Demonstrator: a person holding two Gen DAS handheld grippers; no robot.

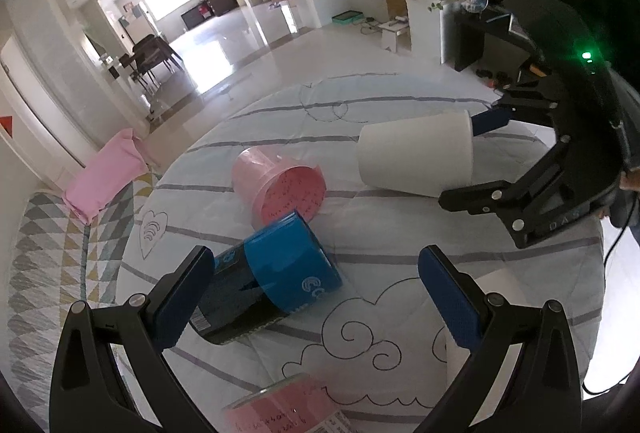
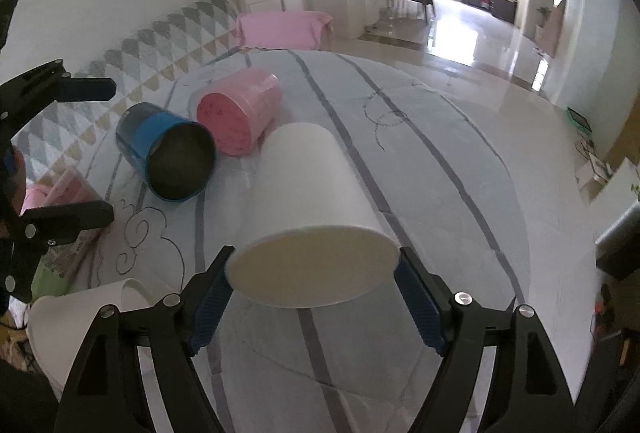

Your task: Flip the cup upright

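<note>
A white paper cup [image 2: 304, 209] lies on its side on the round cloth-covered table [image 2: 460, 233], mouth toward my right gripper [image 2: 314, 285]. The right gripper's blue pads [image 2: 416, 301] sit at both sides of the cup's rim, jaws closed on it. The same cup [image 1: 416, 157] shows in the left wrist view, held by the right gripper [image 1: 470, 159]. A blue cup [image 1: 280, 273] lies on its side just ahead of my open, empty left gripper [image 1: 316, 293]. A pink cup [image 1: 280, 185] lies on its side beyond it.
Another pink cup [image 1: 288, 409] stands at the near table edge below the left gripper. Another white cup [image 2: 80, 325] lies at the lower left in the right wrist view. A pink cushion [image 1: 104, 173] lies on a patterned mat [image 1: 44, 253] beside the table.
</note>
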